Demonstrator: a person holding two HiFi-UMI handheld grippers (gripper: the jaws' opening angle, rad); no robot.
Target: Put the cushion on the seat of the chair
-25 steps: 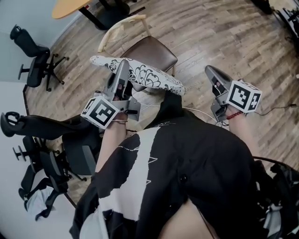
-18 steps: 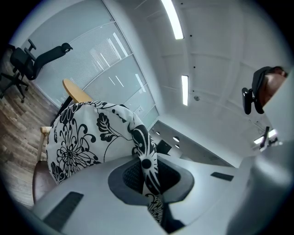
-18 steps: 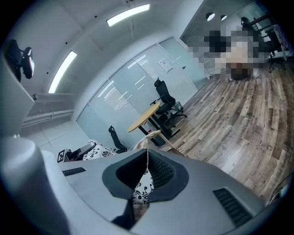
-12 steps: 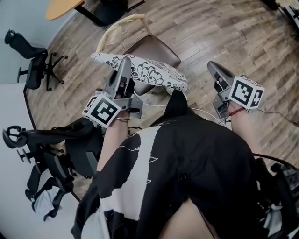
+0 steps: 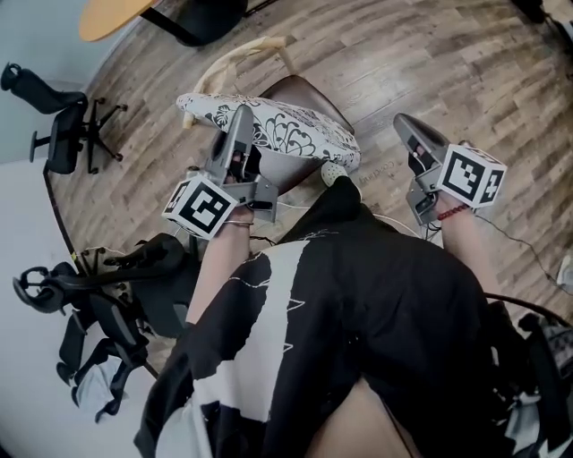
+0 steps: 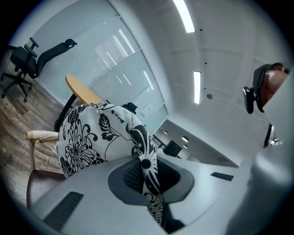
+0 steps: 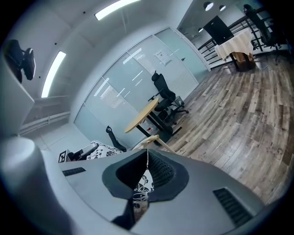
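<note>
The cushion (image 5: 277, 132), white with black flowers, hangs flat just above the brown seat (image 5: 309, 92) of the chair and covers its near part. My left gripper (image 5: 241, 116) is shut on the cushion's near edge; in the left gripper view the fabric (image 6: 87, 133) is pinched between the jaws of the left gripper (image 6: 146, 158). The chair's pale wooden backrest (image 5: 240, 52) curves behind it. My right gripper (image 5: 403, 125) hovers to the right of the cushion, apart from it, shut with nothing held. In the right gripper view the closed tips of the right gripper (image 7: 147, 156) point past the cushion (image 7: 102, 149).
Black office chairs stand at the left (image 5: 63, 134) and lower left (image 5: 107, 286). A yellow round table (image 5: 112, 13) is at the top left, with a dark base behind the chair. A thin cable (image 5: 528, 250) runs over the wooden floor at the right.
Both grippers and the cushion have moved forward toward the chair and a little lower; the cushion now covers more of the seat. The left gripper's hold is unchanged.
</note>
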